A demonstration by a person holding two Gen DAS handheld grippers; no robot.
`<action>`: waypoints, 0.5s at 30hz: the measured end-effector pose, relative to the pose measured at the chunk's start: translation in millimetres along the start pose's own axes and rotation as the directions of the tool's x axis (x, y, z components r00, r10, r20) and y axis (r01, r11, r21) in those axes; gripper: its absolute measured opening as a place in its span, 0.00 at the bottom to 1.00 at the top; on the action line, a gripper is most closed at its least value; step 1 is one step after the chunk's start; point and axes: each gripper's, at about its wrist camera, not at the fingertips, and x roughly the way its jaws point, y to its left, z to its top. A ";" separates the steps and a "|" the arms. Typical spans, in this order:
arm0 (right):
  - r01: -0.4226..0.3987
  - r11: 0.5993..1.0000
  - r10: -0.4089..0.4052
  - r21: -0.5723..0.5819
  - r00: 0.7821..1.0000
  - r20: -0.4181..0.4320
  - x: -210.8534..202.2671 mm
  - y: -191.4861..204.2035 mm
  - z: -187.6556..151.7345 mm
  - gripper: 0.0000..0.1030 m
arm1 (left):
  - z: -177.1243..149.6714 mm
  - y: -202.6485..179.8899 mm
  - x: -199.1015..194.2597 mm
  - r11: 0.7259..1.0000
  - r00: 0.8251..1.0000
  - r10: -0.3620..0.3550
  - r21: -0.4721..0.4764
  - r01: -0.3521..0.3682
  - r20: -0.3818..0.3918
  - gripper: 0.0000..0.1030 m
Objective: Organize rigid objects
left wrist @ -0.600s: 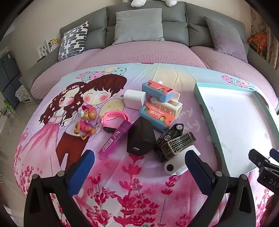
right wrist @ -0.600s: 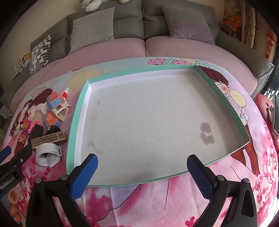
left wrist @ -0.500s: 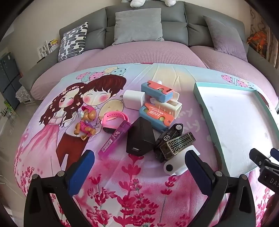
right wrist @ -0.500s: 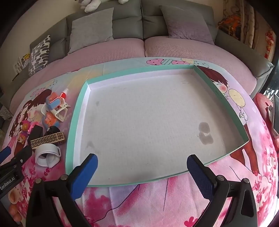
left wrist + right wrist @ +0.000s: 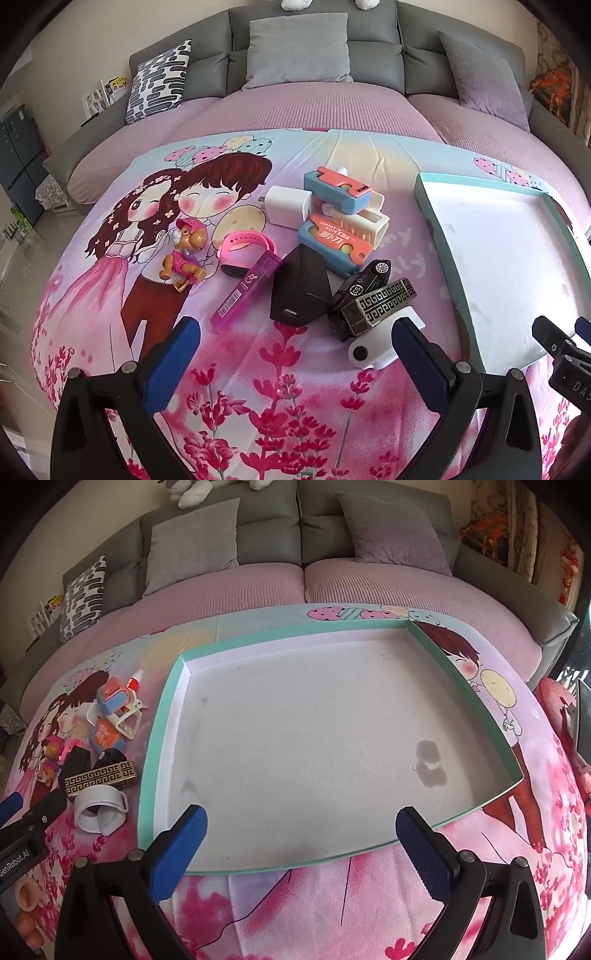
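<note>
Both grippers, left gripper [image 5: 295, 354] and right gripper [image 5: 301, 834], gape empty; reaching into the heaped pile, a finger could topple the stacked carrot knives [image 5: 338, 218] (loosely balanced) beside the tray [image 5: 159, 738].

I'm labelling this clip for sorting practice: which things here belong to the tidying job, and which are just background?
Part of the job:
- teal tray
- black charger
- white charger
- toy car
- pink lighter
- puppy figure
- pink wristband

Just lying about:
- grey cushion
- patterned pillow
- cartoon bedsheet
</note>
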 end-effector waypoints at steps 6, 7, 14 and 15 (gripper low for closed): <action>-0.003 1.000 0.003 0.002 1.000 0.009 -2.8 -1.5 1.7 1.00 | 1.2 -0.2 -3.1 1.000 1.000 0.000 -0.001 0.000 0.006 1.00; -0.003 1.000 0.003 0.000 1.000 0.010 -3.0 -1.4 1.7 1.00 | 1.3 -0.4 -3.6 1.000 1.000 -0.001 -0.001 0.001 0.006 1.00; -0.006 1.000 0.006 -0.008 1.000 0.017 -3.9 0.2 2.0 1.00 | 3.0 -0.2 -5.4 1.000 1.000 -0.001 -0.005 0.001 0.005 1.00; -0.005 1.000 0.005 -0.008 1.000 0.016 -3.9 0.2 1.7 1.00 | 2.6 -0.1 -4.5 1.000 1.000 -0.001 -0.005 0.001 0.004 1.00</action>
